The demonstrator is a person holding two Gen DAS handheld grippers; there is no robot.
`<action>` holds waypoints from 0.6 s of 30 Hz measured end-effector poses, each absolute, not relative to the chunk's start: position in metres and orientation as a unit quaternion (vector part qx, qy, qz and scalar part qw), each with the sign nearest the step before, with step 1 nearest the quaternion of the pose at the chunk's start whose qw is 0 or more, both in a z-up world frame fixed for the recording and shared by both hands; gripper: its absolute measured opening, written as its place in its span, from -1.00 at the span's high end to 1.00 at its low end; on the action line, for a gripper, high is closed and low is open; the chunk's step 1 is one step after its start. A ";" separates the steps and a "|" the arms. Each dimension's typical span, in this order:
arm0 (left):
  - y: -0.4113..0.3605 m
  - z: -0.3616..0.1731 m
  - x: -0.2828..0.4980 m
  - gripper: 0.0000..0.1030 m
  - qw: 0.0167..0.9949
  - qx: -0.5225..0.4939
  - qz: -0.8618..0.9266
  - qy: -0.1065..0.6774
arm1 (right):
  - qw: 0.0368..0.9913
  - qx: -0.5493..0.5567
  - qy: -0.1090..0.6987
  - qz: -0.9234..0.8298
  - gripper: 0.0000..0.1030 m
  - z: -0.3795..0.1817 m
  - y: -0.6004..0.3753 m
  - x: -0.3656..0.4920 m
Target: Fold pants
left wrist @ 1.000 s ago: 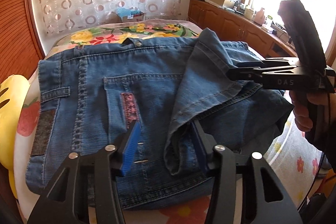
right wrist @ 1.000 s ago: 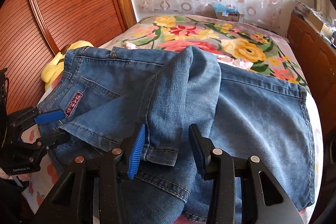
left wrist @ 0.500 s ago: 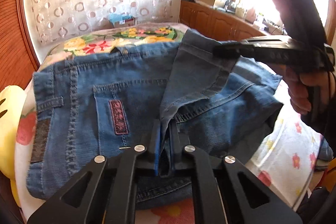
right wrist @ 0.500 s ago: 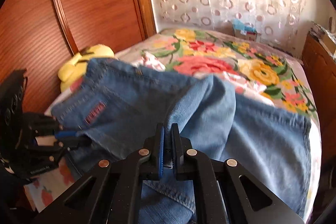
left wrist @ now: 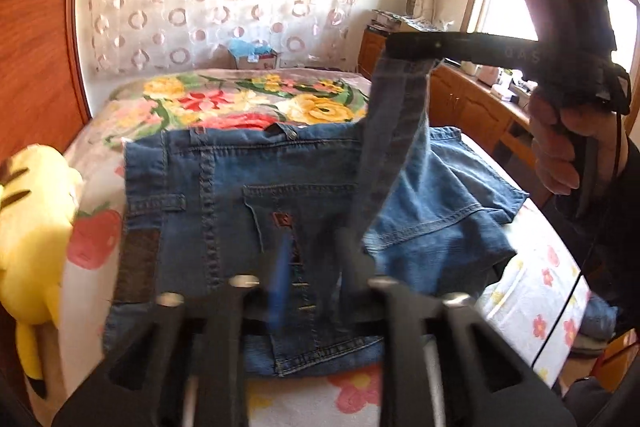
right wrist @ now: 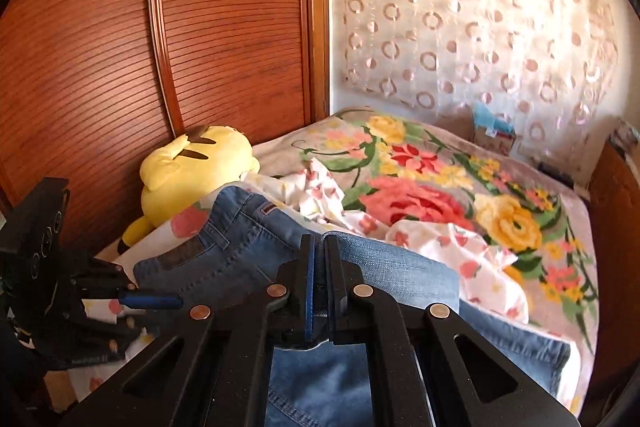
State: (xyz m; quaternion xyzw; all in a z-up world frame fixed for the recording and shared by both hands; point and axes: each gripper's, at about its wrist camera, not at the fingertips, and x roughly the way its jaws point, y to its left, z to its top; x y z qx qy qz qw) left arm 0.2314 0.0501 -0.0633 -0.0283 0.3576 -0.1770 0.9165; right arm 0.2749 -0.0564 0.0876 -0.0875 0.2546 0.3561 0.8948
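Sunlit window (left wrist: 504, 7), slatted wooden wardrobe (right wrist: 120, 67), circle-patterned curtain (right wrist: 480, 27), wooden cabinets (left wrist: 472, 107).

The only legible lettering is "DAS", faint on the side of the right gripper (left wrist: 412, 45), seen up and to the right of the left gripper (left wrist: 312, 267). The patch (left wrist: 286, 223) on the jeans (left wrist: 208, 195) ahead is too blurred to read.

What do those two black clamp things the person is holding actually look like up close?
Both are black plastic tools. The left gripper and right gripper each have two angular arms with round metal rivets and one blue finger pad. The right one has a chunky pistol handle with a small green light, pale lettering and a thin cable; the person wears a dark sleeve.
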 end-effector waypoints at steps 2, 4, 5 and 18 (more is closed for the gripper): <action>0.047 -0.067 0.231 -0.03 0.915 -0.027 -0.184 0.357 | 0.895 -0.093 0.260 0.351 0.92 0.081 -0.056 0.275; 0.043 -0.071 0.233 -0.16 0.912 -0.029 -0.192 0.362 | 0.894 -0.091 0.268 0.347 0.92 0.075 -0.058 0.276; 0.042 -0.072 0.234 -0.16 0.911 -0.031 -0.194 0.364 | 0.894 -0.090 0.270 0.345 0.92 0.075 -0.057 0.277; 0.012 -0.100 0.256 0.73 0.890 -0.020 -0.212 0.403 | 0.896 -0.075 0.267 0.346 0.92 0.088 -0.049 0.285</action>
